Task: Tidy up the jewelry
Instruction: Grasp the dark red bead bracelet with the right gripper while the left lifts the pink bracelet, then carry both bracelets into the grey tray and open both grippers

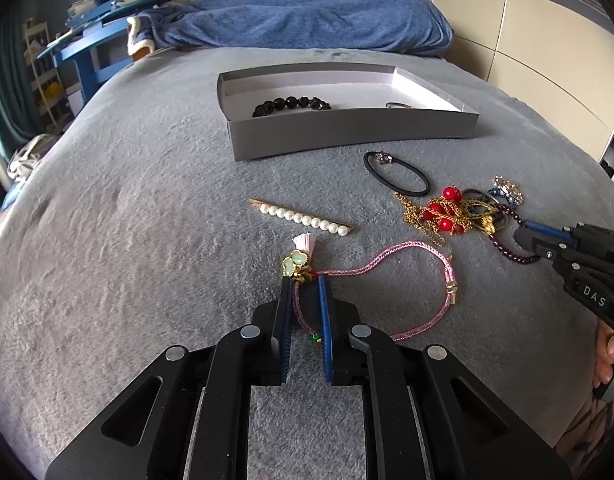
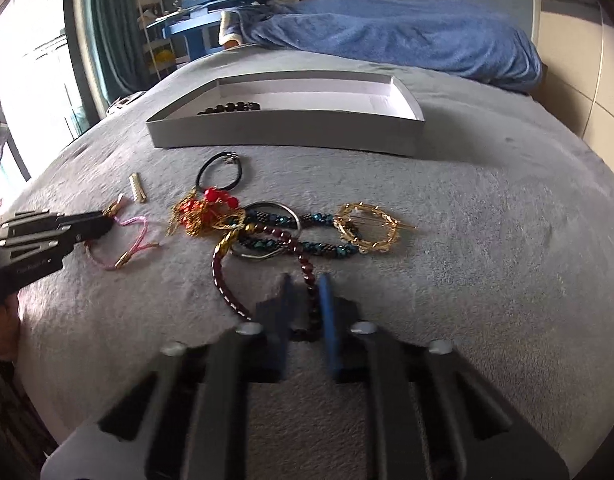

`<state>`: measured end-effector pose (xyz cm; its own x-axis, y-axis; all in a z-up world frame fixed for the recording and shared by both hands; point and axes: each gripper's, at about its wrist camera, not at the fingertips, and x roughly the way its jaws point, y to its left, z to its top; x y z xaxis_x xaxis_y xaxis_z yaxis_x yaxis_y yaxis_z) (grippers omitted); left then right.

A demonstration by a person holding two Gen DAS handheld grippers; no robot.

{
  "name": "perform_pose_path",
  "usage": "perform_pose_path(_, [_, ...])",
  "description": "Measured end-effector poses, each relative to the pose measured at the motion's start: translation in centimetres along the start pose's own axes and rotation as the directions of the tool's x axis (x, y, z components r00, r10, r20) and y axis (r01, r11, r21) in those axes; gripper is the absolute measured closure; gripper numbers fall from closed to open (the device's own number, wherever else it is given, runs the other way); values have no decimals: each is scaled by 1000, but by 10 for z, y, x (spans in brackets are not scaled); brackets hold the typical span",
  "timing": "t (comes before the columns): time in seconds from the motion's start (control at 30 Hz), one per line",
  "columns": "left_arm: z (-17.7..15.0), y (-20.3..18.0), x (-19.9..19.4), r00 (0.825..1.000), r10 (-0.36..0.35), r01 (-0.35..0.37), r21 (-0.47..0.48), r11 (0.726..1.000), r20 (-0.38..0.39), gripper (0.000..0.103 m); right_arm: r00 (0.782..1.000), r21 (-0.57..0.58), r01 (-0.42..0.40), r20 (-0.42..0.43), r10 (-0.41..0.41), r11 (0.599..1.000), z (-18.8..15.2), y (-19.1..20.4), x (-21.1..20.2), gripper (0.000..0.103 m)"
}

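Left claw (image 1: 305, 280) is clamped on the pink cord (image 1: 407, 256); right claw (image 2: 307, 280) is pinched on the garnet beads (image 2: 223, 276) mid-bed. Lift the beads slowly to free them from the tangle (image 2: 267, 228), then carry them to the box (image 2: 291, 136) toward the bed's far edge.

Legible text, one item: white capitals "DAS" on the black body of the right claw (image 1: 525, 240), seen from the left wrist view. Printing on the left claw (image 2: 107, 222) body is too blurred to read; book spines on the far shelf likewise.
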<state>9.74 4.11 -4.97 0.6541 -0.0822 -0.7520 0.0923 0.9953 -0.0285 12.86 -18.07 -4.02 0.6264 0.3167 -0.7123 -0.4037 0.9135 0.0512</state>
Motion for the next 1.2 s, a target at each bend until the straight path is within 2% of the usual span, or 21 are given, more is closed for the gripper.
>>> perform_pose_path(0.1, [-1,-3,-1,1000,12,-12,18,1000,-1,92,999,22,-38,18,37,999,-5,-4,-6,97])
perform_pose_path(0.13, [-1,-4,-2,1000,13,-13,22,1000,4,97,998,33,-51,28,50,998,-6,-6,-8,97])
perform_pose_path(0.33, [2,-3,-17,998,-28,28,7,1000,62,98,987,71,-99,134,89,993,-3,-12,-36,97])
perform_pose_path(0.5, [16,-4,-34,992,-47,48,-2,999,116,98,975,96,-99,210,77,990,6,-20,-58,97])
perform_pose_path(0.93, [62,-1,-70,972,-41,34,31,999,232,98,970,137,-81,240,46,987,24,-42,-68,97])
perform_pose_path(1.2, [104,-3,-73,957,-41,26,55,998,286,98,965,109,-83,258,52,991,64,-44,-59,97])
